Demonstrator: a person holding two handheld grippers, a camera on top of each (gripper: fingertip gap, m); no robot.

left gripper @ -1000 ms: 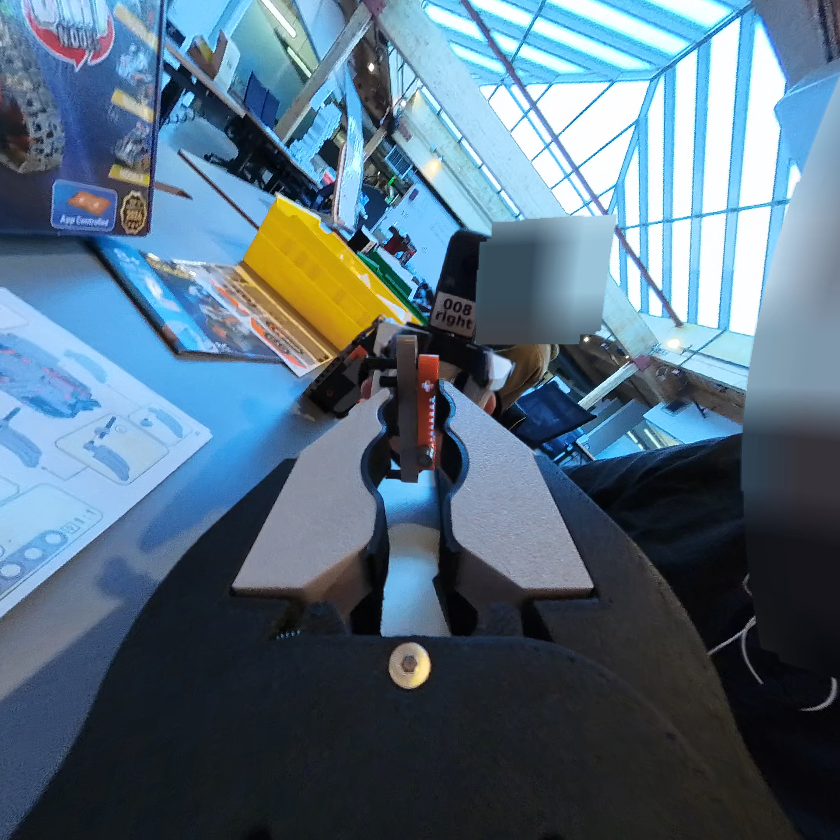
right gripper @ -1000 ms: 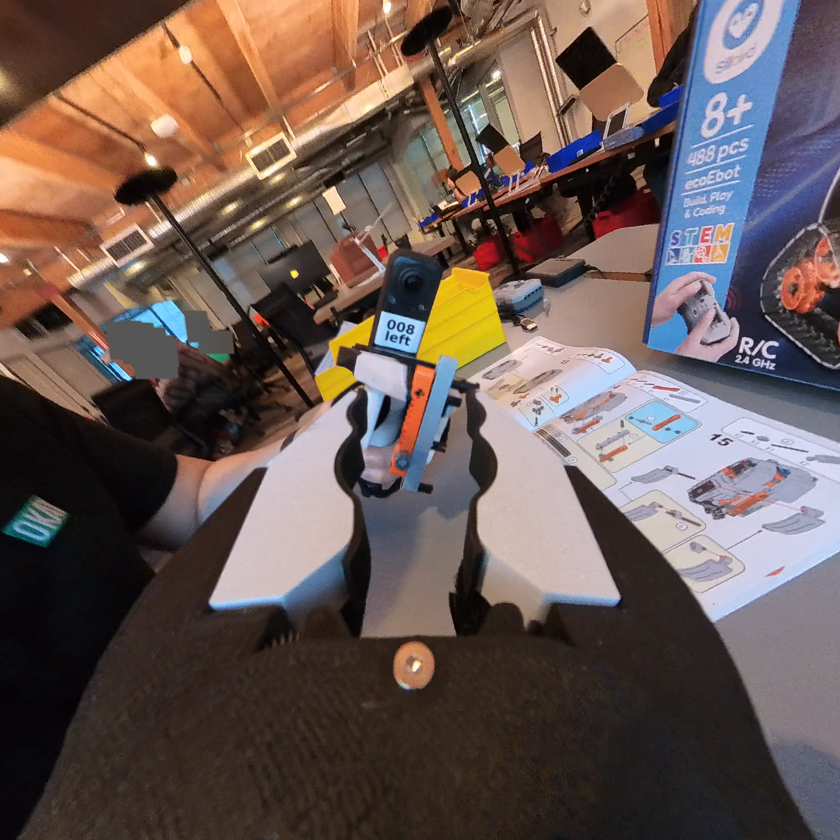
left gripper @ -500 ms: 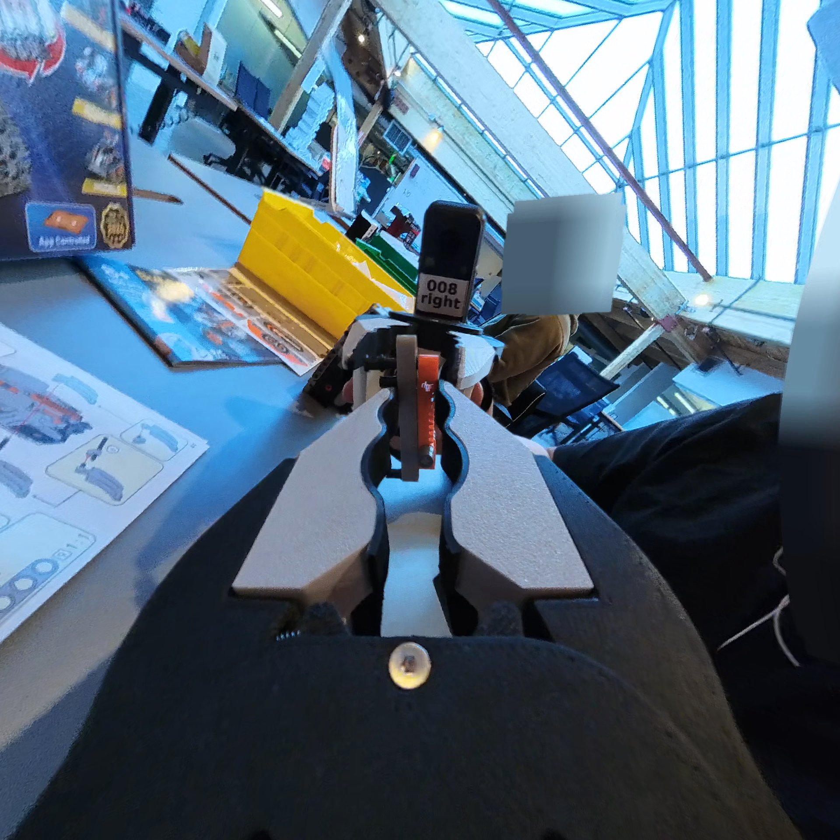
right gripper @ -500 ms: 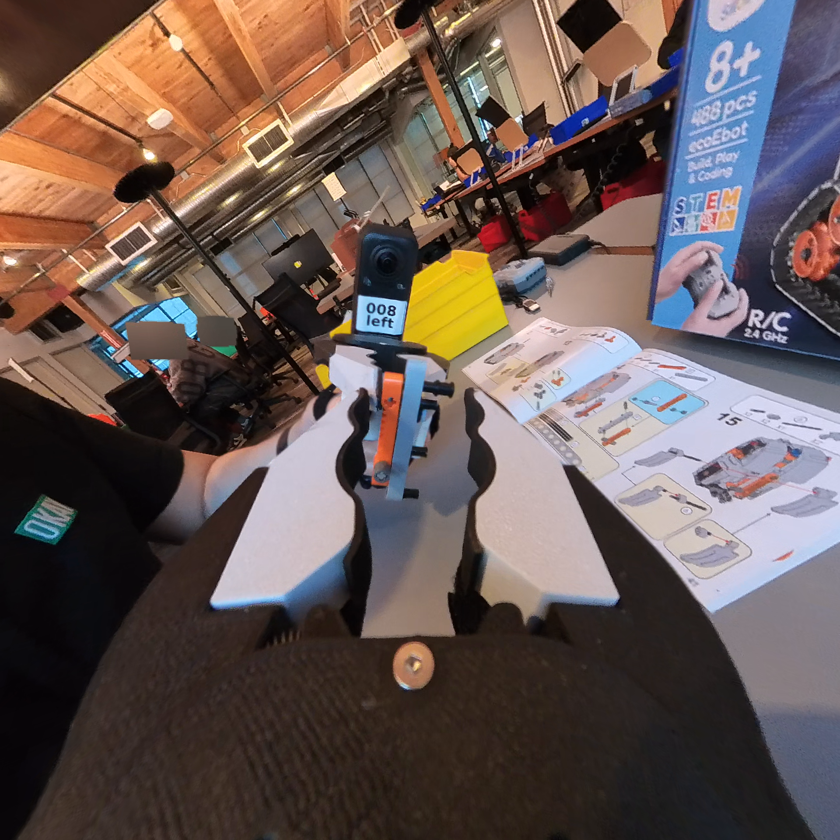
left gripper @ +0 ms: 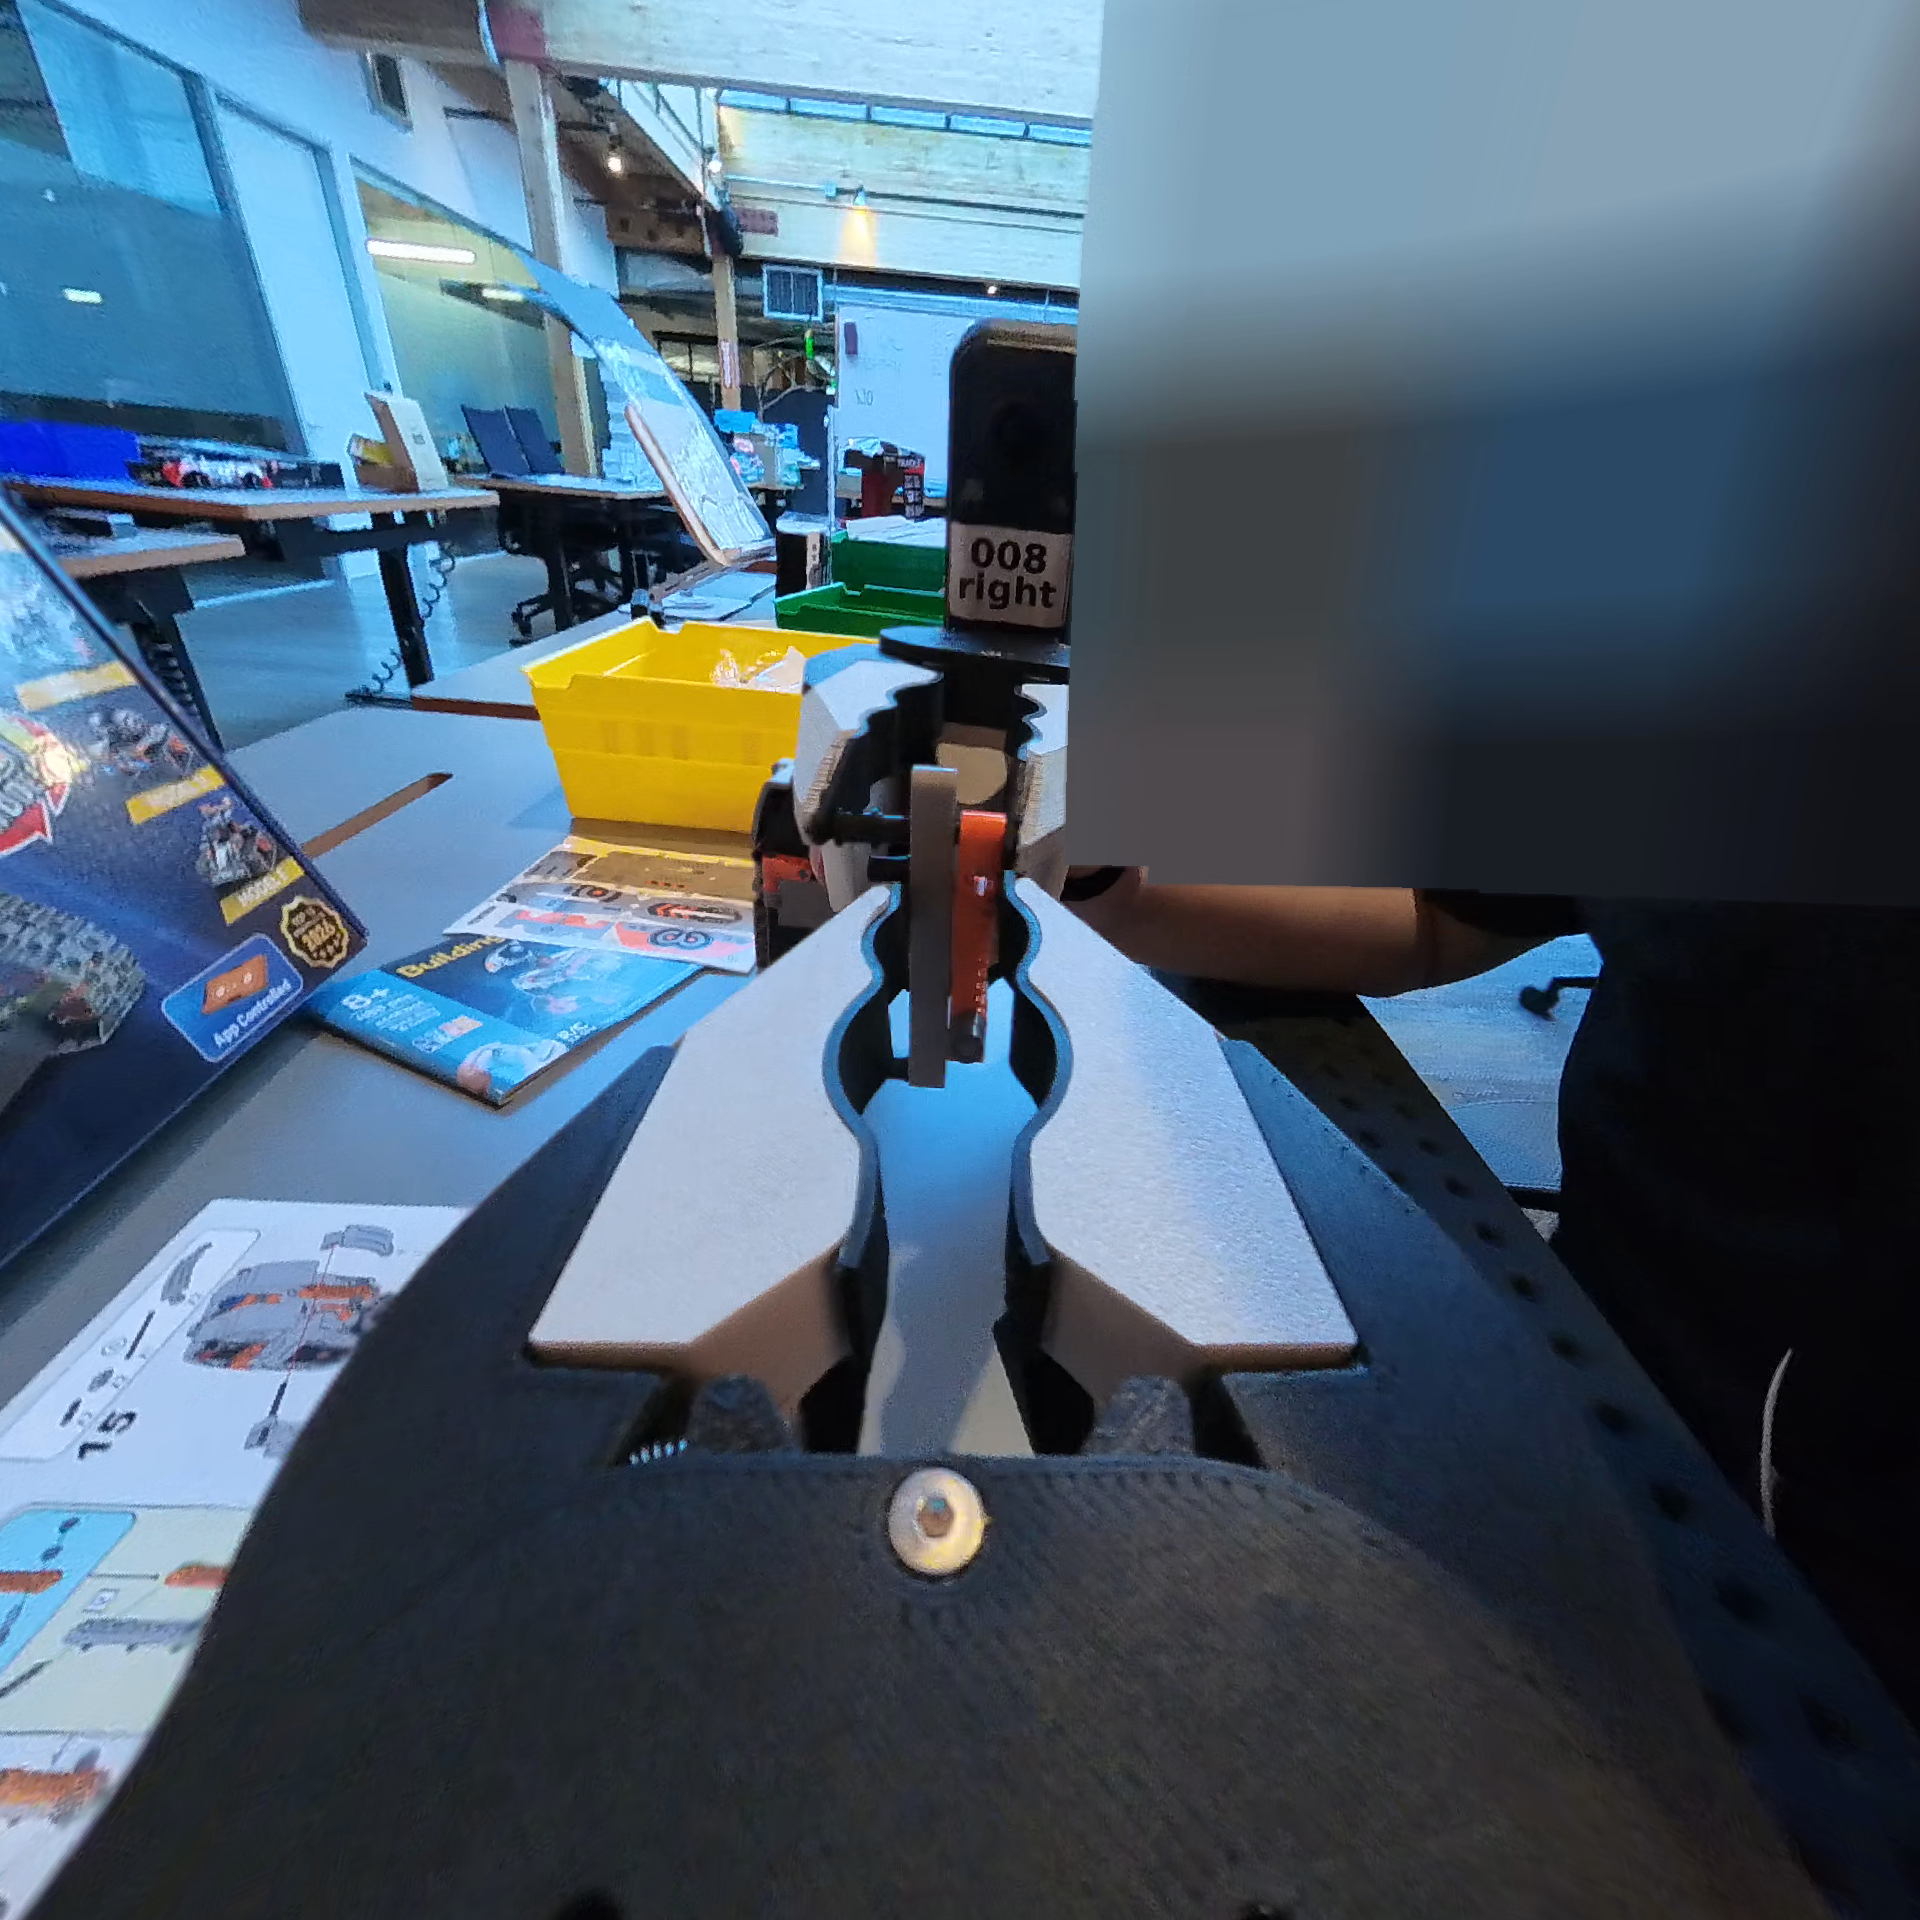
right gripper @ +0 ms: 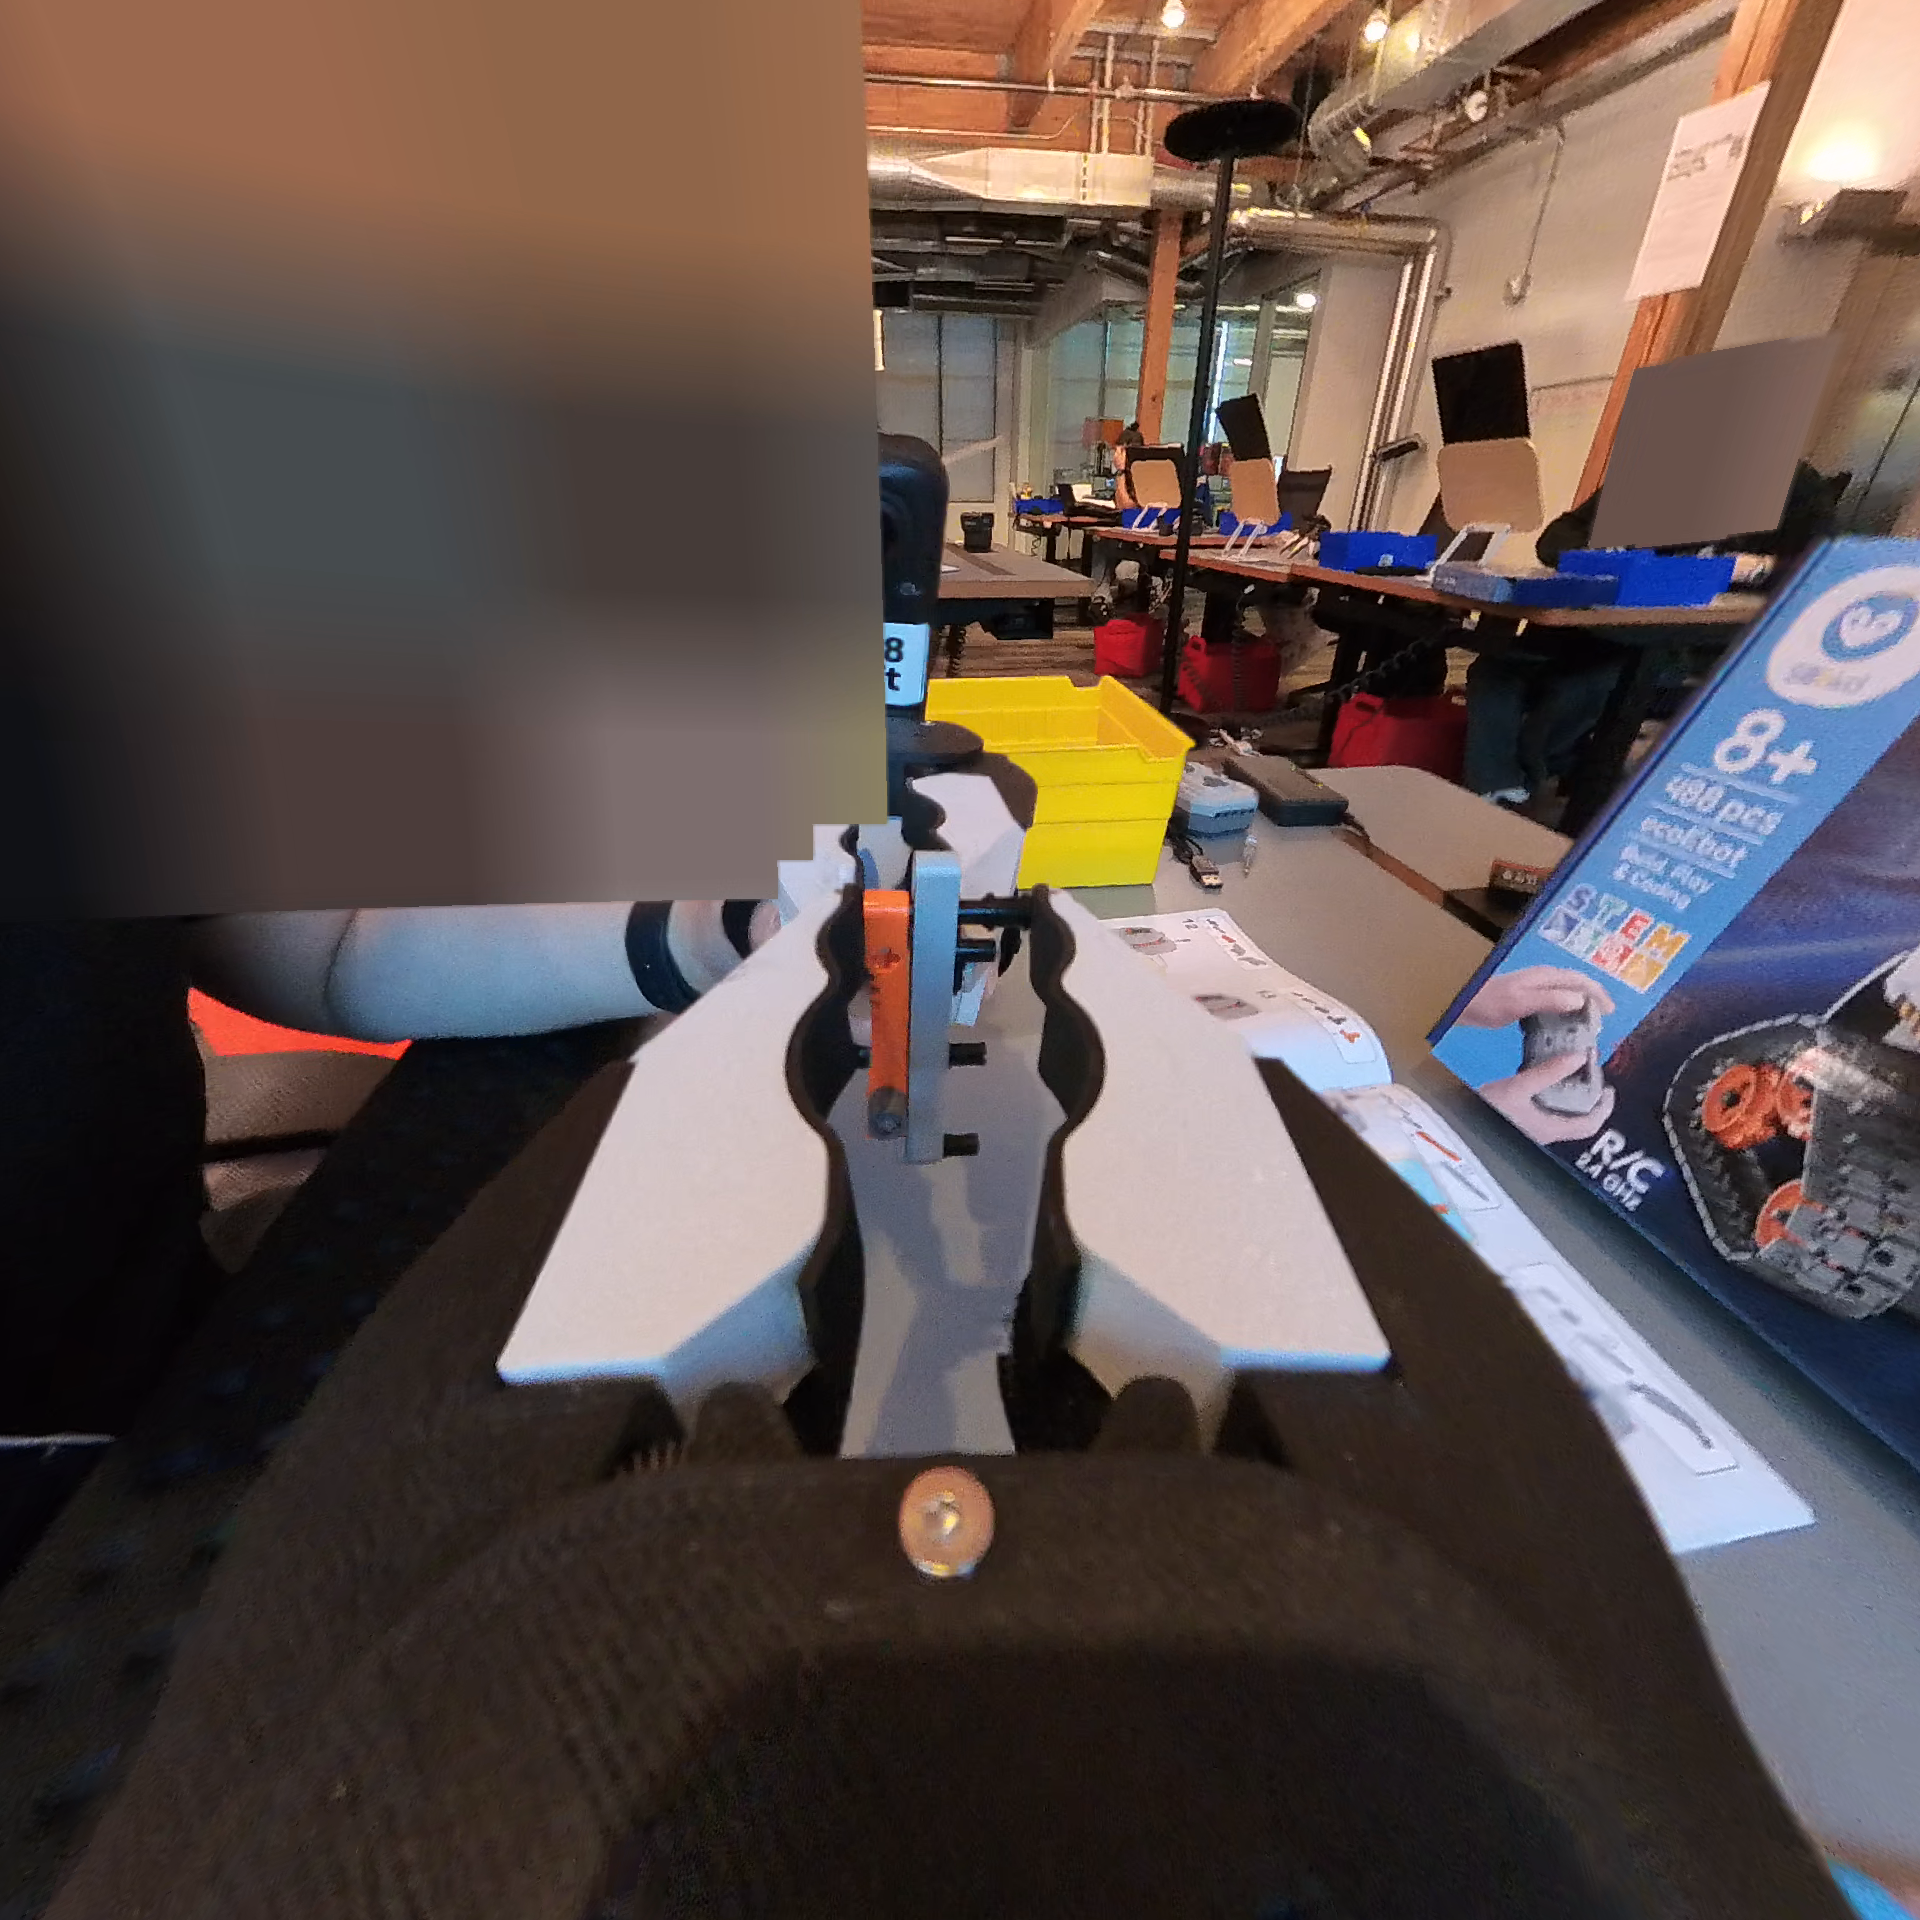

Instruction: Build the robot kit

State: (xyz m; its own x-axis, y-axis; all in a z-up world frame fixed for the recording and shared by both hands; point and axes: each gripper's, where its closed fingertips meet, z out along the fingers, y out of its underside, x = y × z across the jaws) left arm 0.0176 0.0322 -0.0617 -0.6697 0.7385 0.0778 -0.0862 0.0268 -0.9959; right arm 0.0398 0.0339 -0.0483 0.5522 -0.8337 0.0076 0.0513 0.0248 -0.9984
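Observation:
My left gripper (left gripper: 951,904) is shut on a small toy assembly (left gripper: 933,935): a grey beam with an orange beam (left gripper: 980,914) beside it and black pins sticking out. It holds the assembly upright above the grey table (left gripper: 364,1122). My right gripper (right gripper: 935,914) faces it head-on, with its jaws apart on either side of the same assembly (right gripper: 930,987). The pin tips lie close to its right finger (right gripper: 1143,1143). The right gripper also shows in the left wrist view (left gripper: 940,769). The left gripper shows behind the assembly in the right wrist view (right gripper: 966,821), partly hidden.
A yellow bin (left gripper: 665,727) stands behind, with green bins (left gripper: 862,592) beyond it. A blue toy box (right gripper: 1714,935) stands upright beside an open instruction sheet (left gripper: 156,1403). A booklet (left gripper: 499,1008) and a sticker sheet (left gripper: 623,904) lie nearby. A person's forearm (right gripper: 468,966) reaches in. Less than 4 cm separates the two grippers' tips.
Both views have tipped down from the ceiling to level. The assembly, tilted between the right jaws before, now stands upright there. The left gripper has stayed shut on it.

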